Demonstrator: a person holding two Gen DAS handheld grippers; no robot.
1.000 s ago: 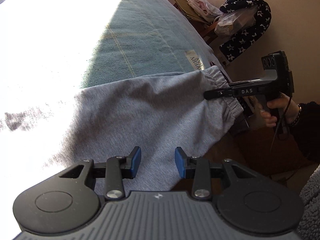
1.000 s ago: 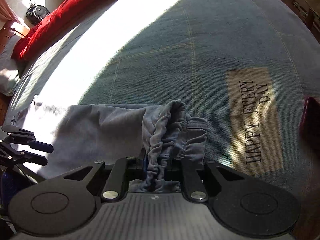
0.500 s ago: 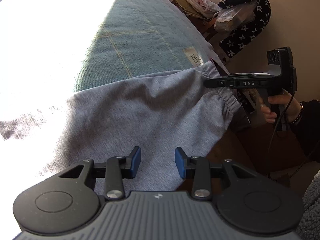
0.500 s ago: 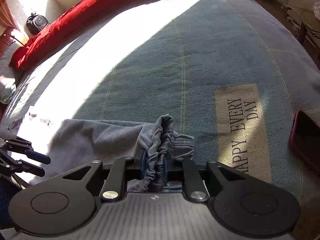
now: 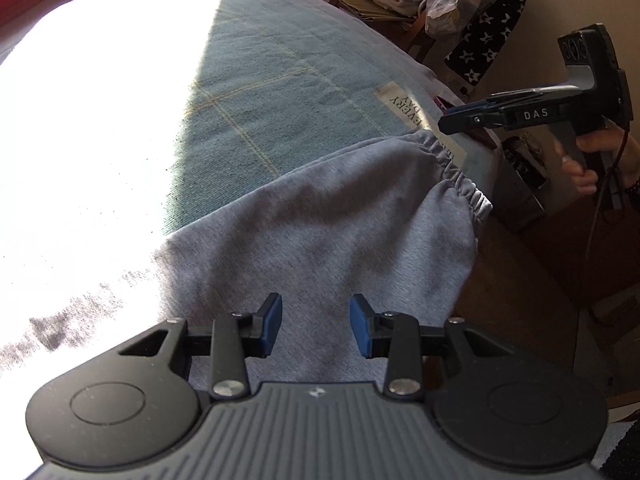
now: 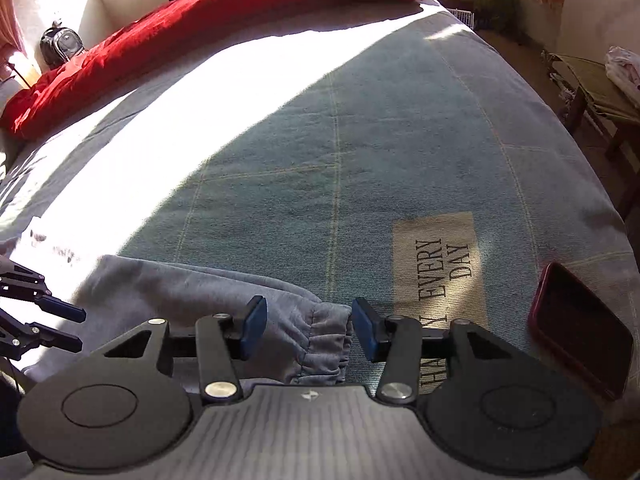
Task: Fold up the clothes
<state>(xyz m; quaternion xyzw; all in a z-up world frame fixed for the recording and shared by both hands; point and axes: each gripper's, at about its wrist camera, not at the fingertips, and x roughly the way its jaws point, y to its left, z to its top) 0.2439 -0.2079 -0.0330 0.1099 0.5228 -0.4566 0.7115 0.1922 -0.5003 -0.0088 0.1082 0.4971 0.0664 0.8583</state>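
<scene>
Both grippers stand with their blue pads spread apart and nothing between them. In the left wrist view, the left gripper (image 5: 316, 330) hovers low over the body of the grey sweatpants (image 5: 320, 240), which lie flat near the edge of the blue-green bed cover (image 5: 280, 92), partly in bright sun. The right gripper (image 6: 306, 328) sits just behind the elastic waistband (image 6: 324, 344), fingers either side of it but not touching.

Half a second ago the right gripper was clamped on a bunched-up waistband; now it has let go, and the band lies flatter on the cover. Seen from the left wrist view, that gripper (image 5: 452, 122) has lifted clear above the waistband (image 5: 460, 178), held level in the person's hand (image 5: 588, 164).

Only the right wrist view shows the red blanket (image 6: 200, 36) at the bed's far side and a dark red phone (image 6: 580, 336) beside the "HAPPY EVERY DAY" label (image 6: 436, 264). Only the left view shows the star-patterned cloth (image 5: 488, 36).
</scene>
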